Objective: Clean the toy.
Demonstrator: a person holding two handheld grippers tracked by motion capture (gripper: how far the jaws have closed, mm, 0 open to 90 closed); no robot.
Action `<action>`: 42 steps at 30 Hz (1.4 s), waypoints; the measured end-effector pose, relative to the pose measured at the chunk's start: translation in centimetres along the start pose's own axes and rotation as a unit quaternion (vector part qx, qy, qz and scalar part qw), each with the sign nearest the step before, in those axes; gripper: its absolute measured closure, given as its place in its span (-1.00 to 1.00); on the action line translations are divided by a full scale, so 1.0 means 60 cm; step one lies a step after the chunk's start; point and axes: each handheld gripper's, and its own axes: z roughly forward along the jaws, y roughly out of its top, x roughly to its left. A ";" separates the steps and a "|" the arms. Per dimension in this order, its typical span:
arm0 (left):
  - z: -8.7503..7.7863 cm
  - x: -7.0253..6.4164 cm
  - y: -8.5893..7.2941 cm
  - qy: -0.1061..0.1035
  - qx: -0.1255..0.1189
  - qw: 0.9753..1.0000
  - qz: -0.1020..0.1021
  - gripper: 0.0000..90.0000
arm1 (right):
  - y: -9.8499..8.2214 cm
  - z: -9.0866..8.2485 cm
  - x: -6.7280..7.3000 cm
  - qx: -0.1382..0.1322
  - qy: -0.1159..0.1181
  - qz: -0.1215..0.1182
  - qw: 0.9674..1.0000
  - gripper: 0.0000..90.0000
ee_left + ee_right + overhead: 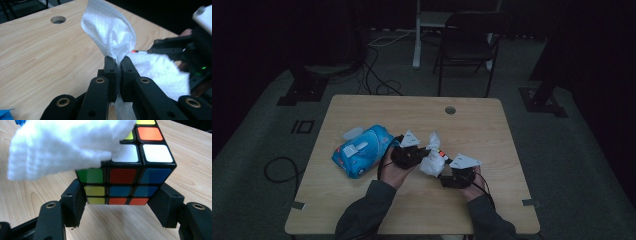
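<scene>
Jaws of left gripper [116, 65] clenched on white crumpled wipe [112, 32], cloth pinched between the pads, loose end fanning up toward 12 o'clock. Right gripper [117, 202] grasps multicoloured puzzle cube [125, 176] by its two lower side faces; the wipe drapes over the cube's top from 10 o'clock, hiding most upper stickers. Cube sits just above the wooden tabletop [362, 210], near its centre. High view is dim: cube is hard to make out there, buried behind wipe and both grippers. Blue plastic wipe pack [362, 150] lies at 9 o'clock of the left gripper, near it. The pack's label is unreadable.
</scene>
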 end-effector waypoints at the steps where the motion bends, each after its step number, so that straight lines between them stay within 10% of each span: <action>1: 0.002 0.000 -0.001 0.003 0.003 1.000 0.003 0.92 | 0.000 0.000 0.001 -0.001 0.001 0.000 1.000 -0.22; 16: 0.025 0.017 -0.022 0.019 0.037 0.999 0.009 0.93 | 0.007 -0.008 0.010 -0.013 0.025 -0.014 1.000 -0.22; 42: 0.024 0.010 -0.017 0.022 0.003 1.000 -0.006 0.93 | 0.009 0.000 0.028 0.005 0.047 -0.034 0.998 -0.22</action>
